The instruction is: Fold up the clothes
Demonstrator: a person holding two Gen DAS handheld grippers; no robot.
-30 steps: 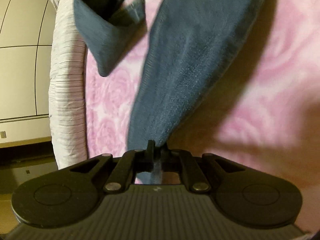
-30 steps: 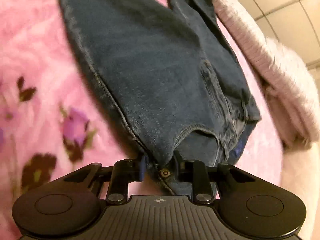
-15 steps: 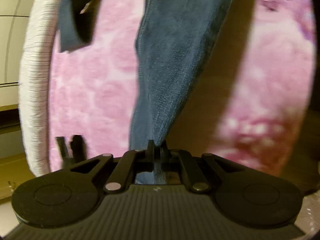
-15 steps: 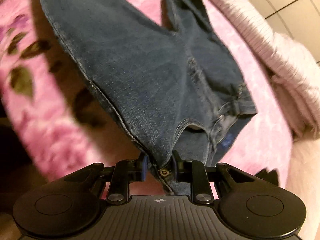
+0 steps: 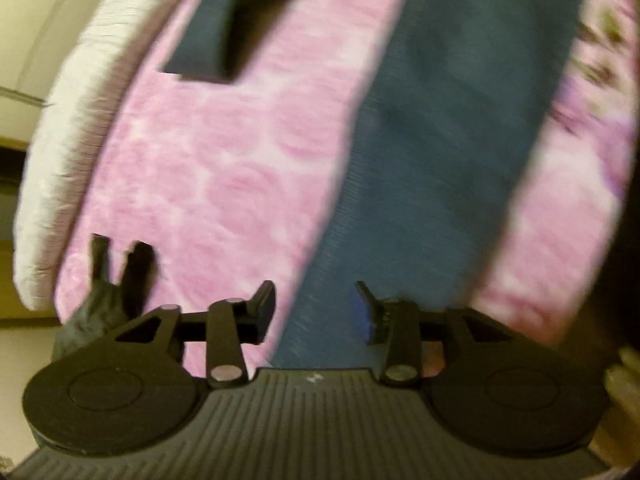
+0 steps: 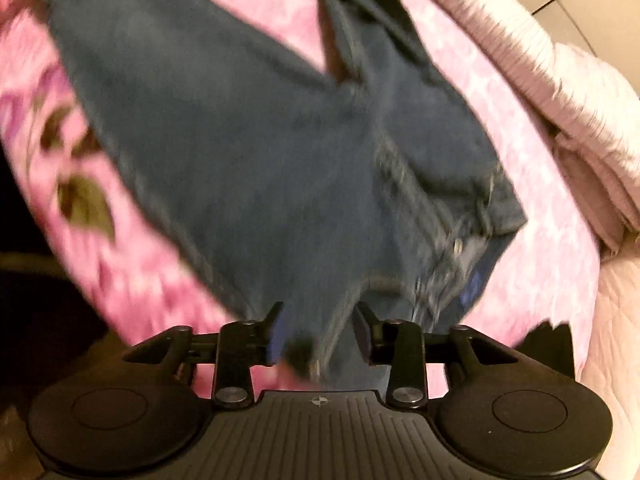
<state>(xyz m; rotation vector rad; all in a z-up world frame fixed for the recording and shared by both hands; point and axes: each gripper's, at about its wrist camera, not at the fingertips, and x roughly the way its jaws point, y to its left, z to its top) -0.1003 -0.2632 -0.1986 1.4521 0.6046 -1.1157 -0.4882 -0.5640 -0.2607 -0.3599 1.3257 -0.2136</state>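
Note:
A pair of dark blue jeans point(image 6: 248, 152) lies spread on a pink flowered blanket point(image 5: 224, 184). In the right wrist view the waistband end with its pocket and rivet point(image 6: 456, 245) sits just ahead of my right gripper point(image 6: 318, 320), which is open with cloth lying loose between its fingers. In the left wrist view one leg point(image 5: 440, 140) runs away from my left gripper point(image 5: 316, 304), also open, with the leg's end between the spread fingers. The other leg's hem point(image 5: 200, 52) lies at the upper left. Both views are motion-blurred.
A pale ribbed cover point(image 5: 68, 128) edges the blanket on the left, and it shows as pale ribbed cover point(image 6: 560, 92) at the right. The other gripper's fingertips point(image 5: 120, 268) show at the blanket's near left edge. A tiled wall lies beyond.
Both grippers opened and let go of the jeans, which dropped onto the blanket. Both moved back toward the near edge of the blanket.

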